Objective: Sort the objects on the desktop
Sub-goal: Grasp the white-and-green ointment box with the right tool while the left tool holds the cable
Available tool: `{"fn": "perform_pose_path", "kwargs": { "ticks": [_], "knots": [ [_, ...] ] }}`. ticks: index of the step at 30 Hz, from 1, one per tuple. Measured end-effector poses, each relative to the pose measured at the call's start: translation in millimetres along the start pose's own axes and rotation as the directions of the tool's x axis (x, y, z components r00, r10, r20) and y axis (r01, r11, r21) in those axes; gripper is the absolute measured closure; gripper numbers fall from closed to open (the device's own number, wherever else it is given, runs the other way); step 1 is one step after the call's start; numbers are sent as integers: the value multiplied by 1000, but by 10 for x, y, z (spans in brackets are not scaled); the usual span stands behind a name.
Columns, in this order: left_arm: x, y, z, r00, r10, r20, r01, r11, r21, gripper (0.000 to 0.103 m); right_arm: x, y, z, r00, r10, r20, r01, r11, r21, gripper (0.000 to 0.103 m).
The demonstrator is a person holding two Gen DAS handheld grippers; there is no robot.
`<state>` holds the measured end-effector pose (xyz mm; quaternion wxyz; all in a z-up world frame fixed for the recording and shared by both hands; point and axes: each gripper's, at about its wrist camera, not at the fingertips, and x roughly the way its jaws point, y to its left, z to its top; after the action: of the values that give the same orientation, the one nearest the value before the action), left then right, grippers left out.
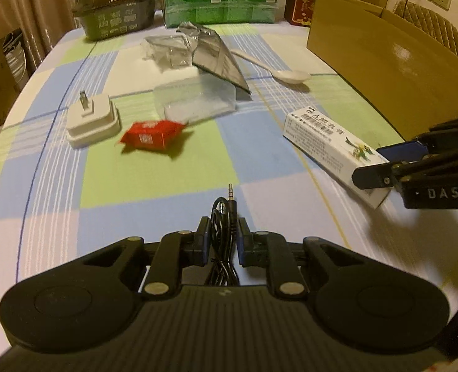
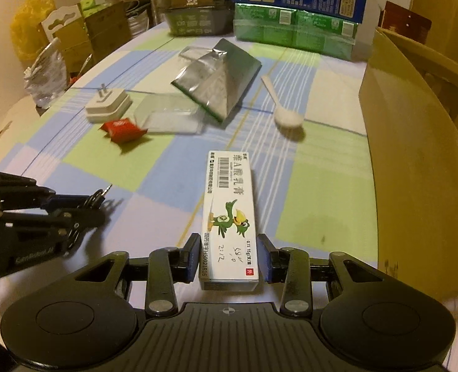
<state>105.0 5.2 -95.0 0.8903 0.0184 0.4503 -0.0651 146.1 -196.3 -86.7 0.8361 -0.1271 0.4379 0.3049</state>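
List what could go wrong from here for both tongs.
1. The left tongs pinch only part of the coiled black cable; loose loops may slip out or snag.
2. The right tongs flank only the near end of the white box, so it may pivot when lifted and knock the cardboard box beside it.

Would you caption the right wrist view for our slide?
Right gripper straddling a white ointment box on the checked tablecloth.

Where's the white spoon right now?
The spoon lies on the table right of the foil pouch, near the cardboard box; in the left wrist view it sits at upper right.
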Motion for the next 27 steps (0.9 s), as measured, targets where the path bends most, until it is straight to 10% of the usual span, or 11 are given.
{"fn": "perform_pose_path", "kwargs": {
  "ticks": [27],
  "knots": [
    [-47,1,-76,1000,28,5,-28,1000,6,68,246,30,131,999,-34,15,35,999,-20,55]
  ]
}}
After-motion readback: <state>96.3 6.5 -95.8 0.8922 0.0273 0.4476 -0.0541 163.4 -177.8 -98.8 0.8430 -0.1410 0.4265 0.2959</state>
